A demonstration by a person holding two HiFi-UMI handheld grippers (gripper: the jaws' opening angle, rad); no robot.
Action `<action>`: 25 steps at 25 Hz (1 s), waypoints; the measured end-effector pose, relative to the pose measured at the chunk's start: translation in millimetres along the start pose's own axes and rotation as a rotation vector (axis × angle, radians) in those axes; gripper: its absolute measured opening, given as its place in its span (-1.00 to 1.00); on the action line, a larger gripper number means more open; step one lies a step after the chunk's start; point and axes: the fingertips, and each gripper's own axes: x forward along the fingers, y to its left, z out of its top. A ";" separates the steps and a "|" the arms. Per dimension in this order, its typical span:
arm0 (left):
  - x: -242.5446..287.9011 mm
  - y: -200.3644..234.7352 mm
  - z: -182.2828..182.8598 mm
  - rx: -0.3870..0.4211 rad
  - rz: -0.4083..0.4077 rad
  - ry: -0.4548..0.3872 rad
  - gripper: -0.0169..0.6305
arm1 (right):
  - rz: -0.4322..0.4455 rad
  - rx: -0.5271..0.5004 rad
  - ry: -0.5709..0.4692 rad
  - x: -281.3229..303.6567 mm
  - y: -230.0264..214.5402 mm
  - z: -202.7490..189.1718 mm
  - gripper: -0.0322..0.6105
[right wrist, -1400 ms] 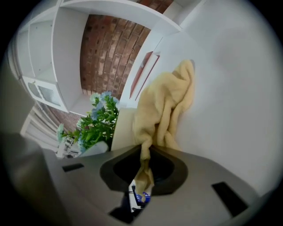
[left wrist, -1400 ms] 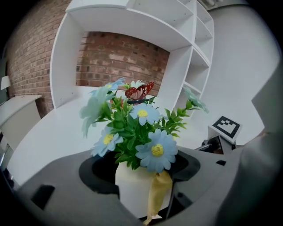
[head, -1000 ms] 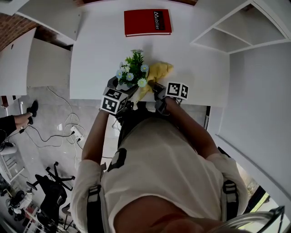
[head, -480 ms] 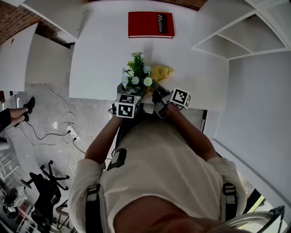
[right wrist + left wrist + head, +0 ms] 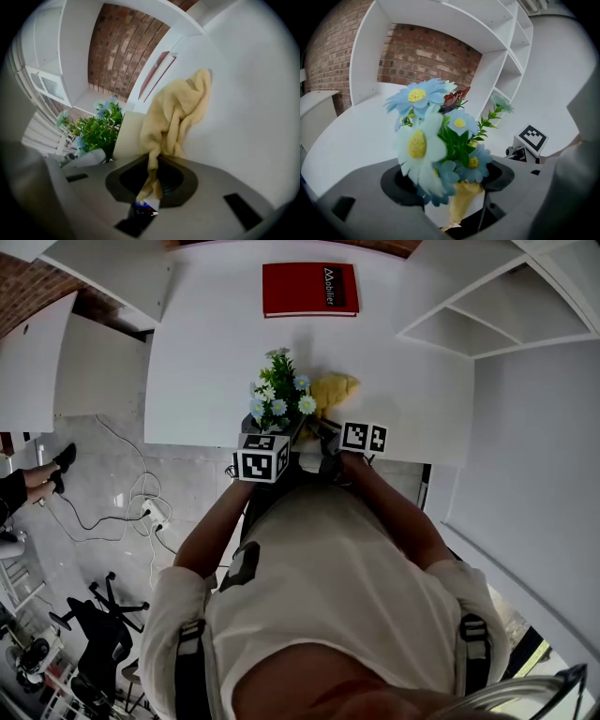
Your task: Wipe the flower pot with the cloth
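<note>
Roughly upright flower pot (image 5: pixel 126 136) (blooms (image 5: pixel 423 140) uppermost)

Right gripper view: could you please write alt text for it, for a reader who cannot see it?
The right tool is shut on an end of a yellow cloth, which lies bunched on the white table ahead. To its left stands a white flower pot of blue flowers and green leaves, with white shelving and a brick wall behind.

The person wears a white T-shirt (image 5: pixel 328 577) under dark shoulder straps (image 5: pixel 192 662).
</note>
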 end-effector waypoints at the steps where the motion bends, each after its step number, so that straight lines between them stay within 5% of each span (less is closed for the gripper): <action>1: -0.8 -0.8 -1.3 -0.001 -0.006 0.006 0.11 | -0.007 -0.005 0.005 -0.7 -1.3 0.3 -0.73; 4: -2.9 -4.1 -6.0 0.012 -0.037 0.025 0.11 | 0.003 0.038 -0.031 -5.9 1.1 8.1 -0.73; 8: -4.7 -10.3 -10.3 -0.016 -0.090 0.029 0.11 | 0.167 0.093 -0.123 -21.9 36.4 32.2 -0.73; 11: -4.1 -15.4 -13.7 -0.008 -0.102 0.032 0.11 | 0.205 0.104 -0.155 -26.6 44.9 40.4 -0.73; 19: -1.1 -12.7 -11.3 0.039 -0.089 0.028 0.11 | 0.076 0.142 -0.122 -8.2 5.7 19.1 -0.72; 25: 3.5 -8.8 -8.7 0.071 -0.076 0.035 0.11 | 0.007 0.059 -0.055 -0.5 -2.9 17.0 -0.73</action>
